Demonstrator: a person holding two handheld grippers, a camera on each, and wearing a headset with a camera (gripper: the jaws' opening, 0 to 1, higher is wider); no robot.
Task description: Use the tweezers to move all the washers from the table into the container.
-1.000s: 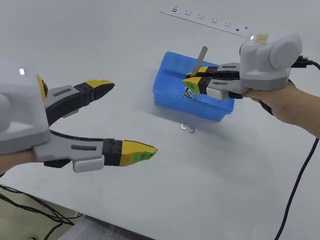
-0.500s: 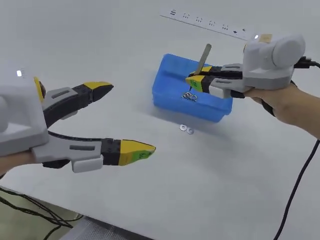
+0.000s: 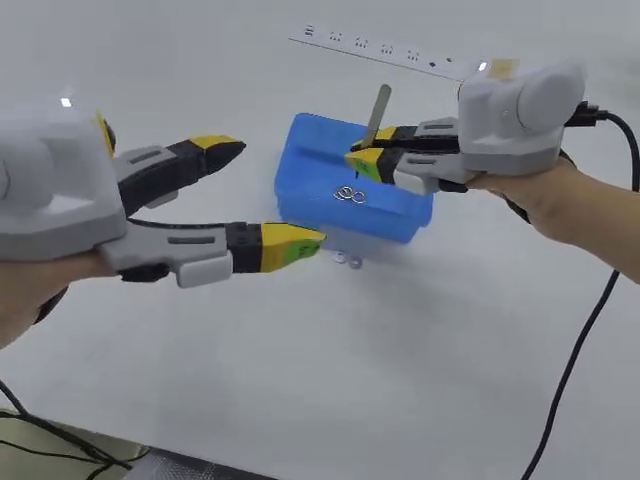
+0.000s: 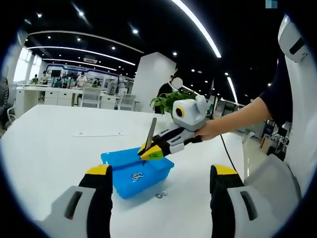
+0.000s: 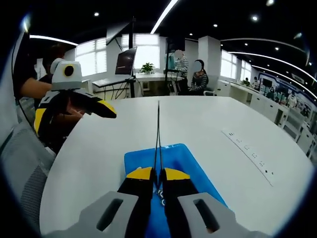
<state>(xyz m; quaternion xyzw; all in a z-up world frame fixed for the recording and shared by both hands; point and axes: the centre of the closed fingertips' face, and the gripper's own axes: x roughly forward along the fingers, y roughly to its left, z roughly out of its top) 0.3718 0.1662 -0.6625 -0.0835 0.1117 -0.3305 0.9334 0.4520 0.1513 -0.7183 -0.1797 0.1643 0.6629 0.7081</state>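
The blue container [image 3: 300,180] holds a few washers [image 3: 350,194]. Two more washers [image 3: 348,261] lie on the white table just in front of it. My right gripper [image 3: 362,163] hovers over the container, shut on the metal tweezers [image 3: 378,108], whose broad end sticks up; their tips are hidden. My left gripper [image 3: 270,195] stands open beside the container's left end, its lower fingertip close to the table washers. The left gripper view has the container [image 4: 116,161], the table washers [image 4: 161,195] and the right gripper [image 4: 148,152]. In the right gripper view the tweezers [image 5: 158,134] rise between shut jaws.
A white power strip [image 3: 370,45] lies at the far side of the table. A black cable [image 3: 590,330] hangs from the right gripper across the right of the table. Bare table surface [image 3: 330,380] stretches in front of the container.
My left gripper has come up and right, toward the container's left end. The right gripper still holds the tweezers over the container, little changed. The head camera has shifted.
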